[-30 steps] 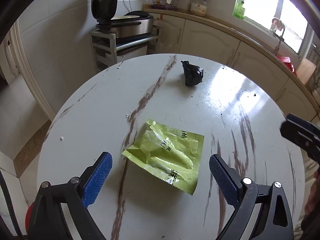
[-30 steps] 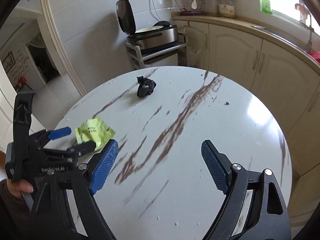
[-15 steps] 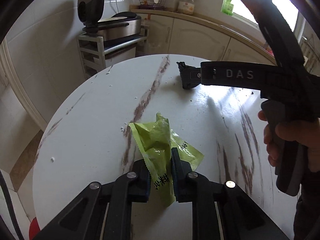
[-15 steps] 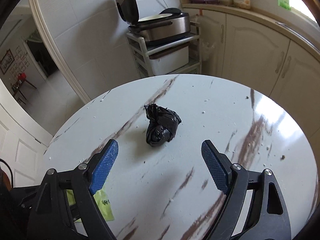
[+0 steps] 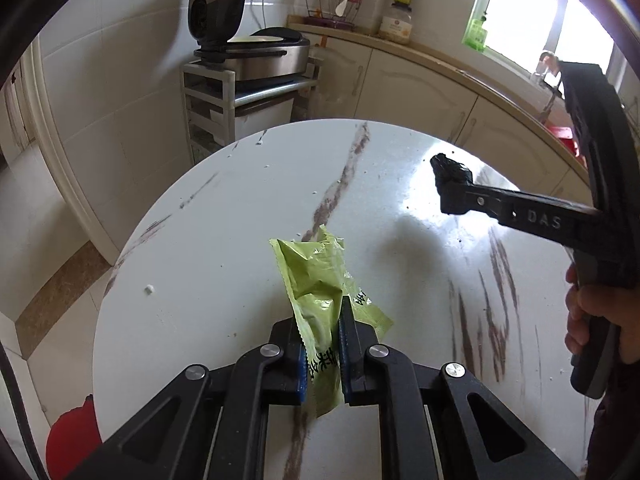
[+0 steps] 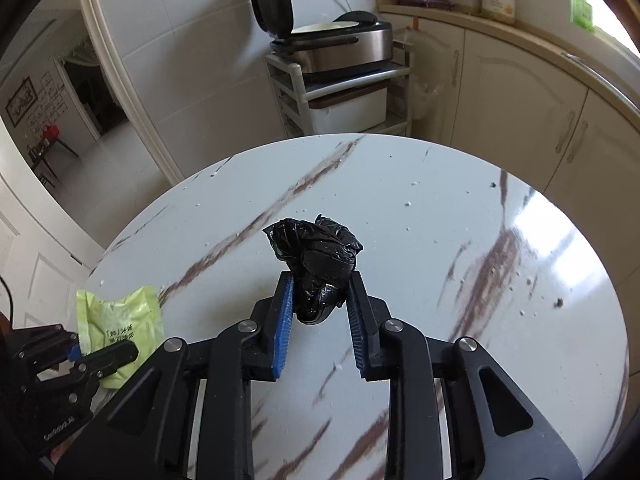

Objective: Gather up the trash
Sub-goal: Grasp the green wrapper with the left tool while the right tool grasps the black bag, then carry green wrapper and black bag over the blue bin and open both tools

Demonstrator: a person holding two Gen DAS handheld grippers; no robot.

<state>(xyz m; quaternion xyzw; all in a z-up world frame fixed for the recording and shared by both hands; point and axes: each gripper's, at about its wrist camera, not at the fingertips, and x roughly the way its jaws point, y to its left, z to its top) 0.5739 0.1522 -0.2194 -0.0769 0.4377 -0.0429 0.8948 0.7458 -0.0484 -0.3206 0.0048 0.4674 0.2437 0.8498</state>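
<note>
My left gripper point(image 5: 322, 320) is shut on a crumpled green wrapper point(image 5: 316, 276) and holds it over the round white marble table point(image 5: 224, 240). The wrapper also shows in the right wrist view point(image 6: 120, 320), pinched by the left gripper point(image 6: 80, 350) at the lower left. My right gripper point(image 6: 320, 284) is shut on a black plastic wad point(image 6: 318, 264) near the table's middle. In the left wrist view the right gripper point(image 5: 452, 196) reaches in from the right with the black wad point(image 5: 450, 170) at its tips.
A shelf cart with an open cooker point(image 5: 256, 60) stands beyond the table's far edge. Cream cabinets and a counter point(image 6: 520, 92) curve along the right. A red object point(image 5: 72, 436) lies on the floor at the lower left. Crumbs point(image 6: 558, 302) dot the table's right side.
My right gripper has closed on the black wad, which lay between its open jaws half a second ago. My left gripper, shut on the wrapper, has lifted it slightly.
</note>
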